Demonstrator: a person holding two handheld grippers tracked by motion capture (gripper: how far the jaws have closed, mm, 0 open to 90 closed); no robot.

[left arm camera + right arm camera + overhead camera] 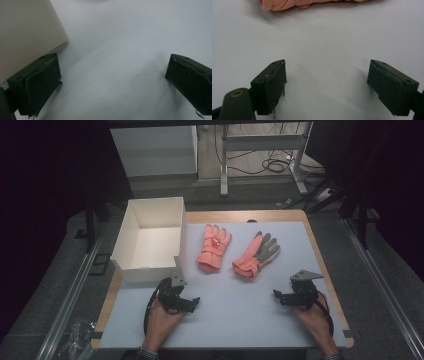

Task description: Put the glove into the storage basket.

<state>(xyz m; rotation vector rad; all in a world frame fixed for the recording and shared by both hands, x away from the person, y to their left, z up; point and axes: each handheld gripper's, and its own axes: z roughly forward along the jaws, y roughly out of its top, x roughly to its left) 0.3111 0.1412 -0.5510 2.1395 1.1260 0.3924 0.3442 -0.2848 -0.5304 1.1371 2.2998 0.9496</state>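
Gloves lie side by side mid-tabletop (pixel 300 270), both well ahead of the grippers: the plain pink glove (pixel 213 247) sits just right of the white box (pixel 150 237), and the pink-and-grey glove (pixel 256 255) lies to its right, the two apart. The plain glove runs almost straight away from the person, cuff toward the near edge; the pink-and-grey one slants, cuff near and to the left, fingertips far and to the right. The right gripper (pixel 280 296) hovers low over bare tabletop with its fingers (pixel 270 85) released wide and nothing between them; in the right gripper view the cuff of the pink-and-grey glove (pixel 287 3) is straight ahead at the top edge. The left gripper (pixel 192 302) is also released wide and empty, close to the box's near corner (pixel 30 32). Judgement: the right gripper is nearer the slanted glove, the left nearer the plain one; each cuff is the closest end to grab, approached forward and slightly inward.
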